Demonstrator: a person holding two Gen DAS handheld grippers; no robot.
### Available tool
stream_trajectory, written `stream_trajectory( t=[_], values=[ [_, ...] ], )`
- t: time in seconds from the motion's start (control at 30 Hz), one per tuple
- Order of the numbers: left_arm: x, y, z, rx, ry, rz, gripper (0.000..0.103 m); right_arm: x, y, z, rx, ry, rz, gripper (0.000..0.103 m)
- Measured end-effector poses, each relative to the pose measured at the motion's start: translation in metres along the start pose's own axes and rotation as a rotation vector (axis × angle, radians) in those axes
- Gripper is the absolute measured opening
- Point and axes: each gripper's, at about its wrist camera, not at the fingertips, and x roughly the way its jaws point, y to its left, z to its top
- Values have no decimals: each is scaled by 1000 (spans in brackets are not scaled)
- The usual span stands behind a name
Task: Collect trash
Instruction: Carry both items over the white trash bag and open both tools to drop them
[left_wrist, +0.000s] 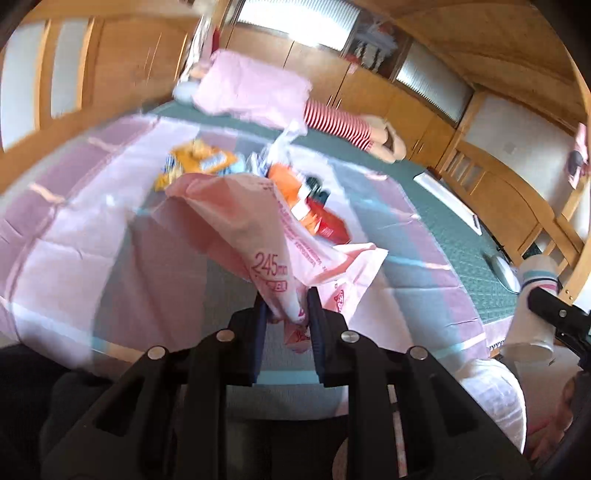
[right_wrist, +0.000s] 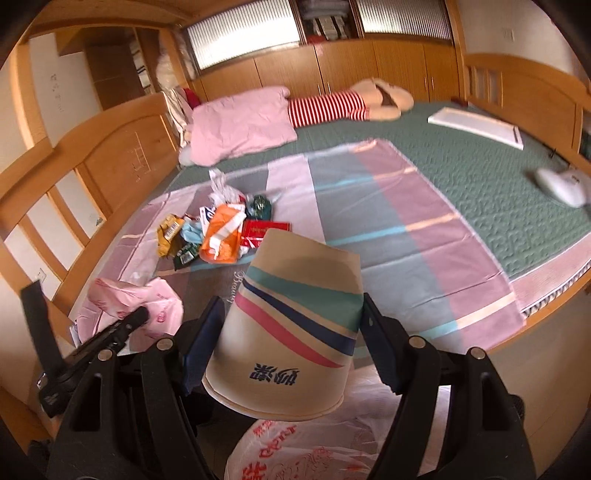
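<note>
Two grips: crinkly pink wrapper (left_wrist: 258, 236), striped paper cup (right_wrist: 291, 328).

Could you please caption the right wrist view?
Right tongs grip a striped paper cup above a plastic bag, wrappers littering the bed.

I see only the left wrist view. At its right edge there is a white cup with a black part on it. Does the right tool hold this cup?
Observer: Yes, the right tool has a pad on each side of the paper cup.
Operator: How is the cup turned?
Observer: Its rim faces the camera, its base the trash pile.
Operator: What shows below it?
Observer: A white plastic bag with red print.
</note>
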Motion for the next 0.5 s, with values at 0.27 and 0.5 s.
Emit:
stream_trajectory(
  t=[0.27,0.5],
  values=[
    [-64,-42,-8,101,-81,-54,22,-64,-20,-8,-51,-67,-77,73],
    [-57,-68,-19,134,-37,-127,22,-39,-59,-52,2,171,-115,78]
  ],
)
